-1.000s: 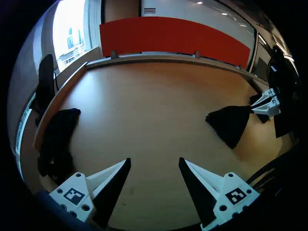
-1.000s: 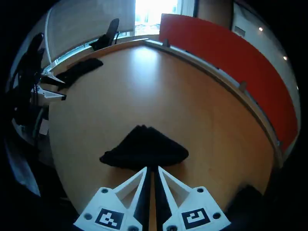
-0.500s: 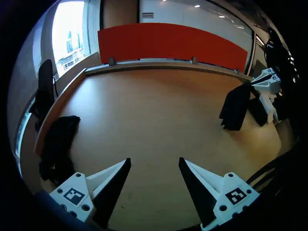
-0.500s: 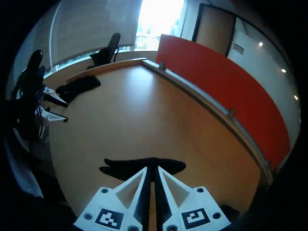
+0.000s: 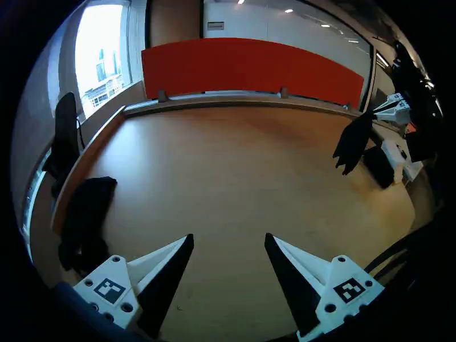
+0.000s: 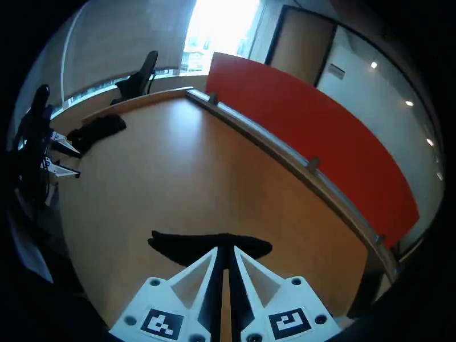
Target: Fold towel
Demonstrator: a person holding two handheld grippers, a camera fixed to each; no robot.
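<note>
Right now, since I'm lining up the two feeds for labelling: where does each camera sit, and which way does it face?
Left gripper view: rides on the left tool, above the wooden table, facing the red divider; its own open fingers show at the bottom.
Right gripper view: rides on the right tool, facing along the table toward the window; its own fingers pinch the black towel.
Shared: table, divider, dark cloth pile, towel, and each other's tool.
</note>
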